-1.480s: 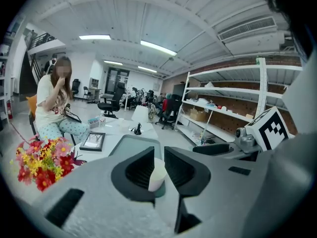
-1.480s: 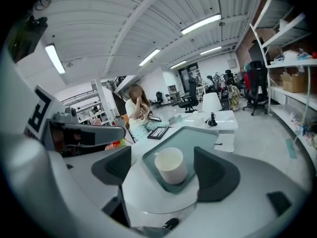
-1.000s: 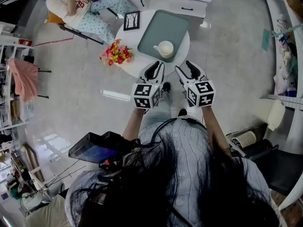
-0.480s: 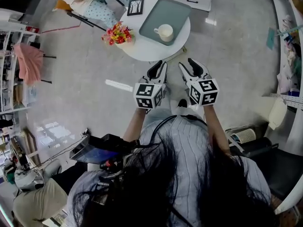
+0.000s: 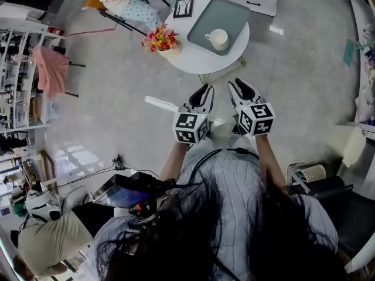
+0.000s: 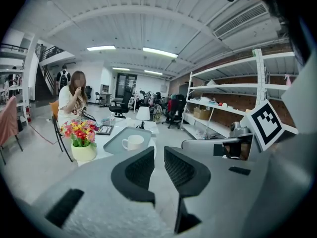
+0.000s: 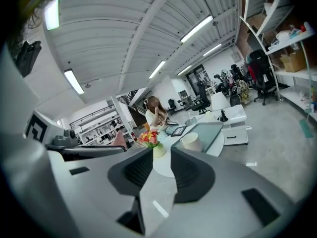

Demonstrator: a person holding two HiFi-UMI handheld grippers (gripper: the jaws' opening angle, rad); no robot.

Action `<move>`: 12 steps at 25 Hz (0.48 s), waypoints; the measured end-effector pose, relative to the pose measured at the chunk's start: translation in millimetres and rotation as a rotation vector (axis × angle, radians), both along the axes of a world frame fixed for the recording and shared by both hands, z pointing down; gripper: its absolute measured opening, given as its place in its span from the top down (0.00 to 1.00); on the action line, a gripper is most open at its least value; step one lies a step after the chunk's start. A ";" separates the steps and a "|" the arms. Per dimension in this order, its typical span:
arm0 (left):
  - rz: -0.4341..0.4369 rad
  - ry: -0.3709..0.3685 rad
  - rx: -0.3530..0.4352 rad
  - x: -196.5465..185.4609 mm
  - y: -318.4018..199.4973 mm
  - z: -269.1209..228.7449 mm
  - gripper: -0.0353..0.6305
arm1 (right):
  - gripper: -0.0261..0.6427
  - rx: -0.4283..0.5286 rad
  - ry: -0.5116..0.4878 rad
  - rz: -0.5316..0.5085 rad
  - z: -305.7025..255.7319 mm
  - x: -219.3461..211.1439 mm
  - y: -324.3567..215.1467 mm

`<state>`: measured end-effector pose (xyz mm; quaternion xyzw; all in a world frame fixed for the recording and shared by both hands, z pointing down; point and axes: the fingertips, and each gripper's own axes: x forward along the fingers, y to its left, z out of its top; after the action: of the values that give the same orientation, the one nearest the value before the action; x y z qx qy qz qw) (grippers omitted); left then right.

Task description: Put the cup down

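The left gripper holds its jaws only a narrow gap apart, with nothing between them. Well beyond the tips stands a round white table bearing a grey-green tray, and a white cup sits upright on that tray (handle to the left). A pot of bright flowers stands on the table's left side, a seated person is behind it, and shelves line the right.

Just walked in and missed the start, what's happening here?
A person holds a claw in each hand, both empty. The white cup stands on the grey tray on the round table, already set down. The left claw and right claw hang short of the table; the right claw's jaws have just been closing on nothing.
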<state>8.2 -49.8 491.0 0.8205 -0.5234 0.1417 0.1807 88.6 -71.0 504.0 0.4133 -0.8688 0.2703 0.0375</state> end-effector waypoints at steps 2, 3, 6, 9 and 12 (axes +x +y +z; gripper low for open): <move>-0.003 -0.006 -0.006 -4.4 5.1 1.4 0.84 | 0.79 -0.006 -0.010 0.004 1.2 -3.8 1.5; -0.005 -0.008 -0.010 -7.5 7.8 2.5 0.84 | 0.80 -0.009 -0.013 0.006 2.3 -5.9 2.6; -0.007 -0.008 -0.020 -17.6 15.4 5.6 0.84 | 0.83 -0.017 -0.016 0.016 4.6 -11.1 7.8; -0.008 -0.001 -0.023 -30.1 23.1 7.0 0.84 | 0.84 -0.021 -0.015 0.026 4.6 -19.2 17.1; -0.009 0.012 -0.015 -43.9 30.8 6.0 0.84 | 0.84 -0.022 -0.006 0.028 3.4 -33.4 29.7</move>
<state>-35.7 -19.1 496.9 0.8177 -0.5248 0.1400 0.1907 55.2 -41.2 507.3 0.4240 -0.8601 0.2814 0.0357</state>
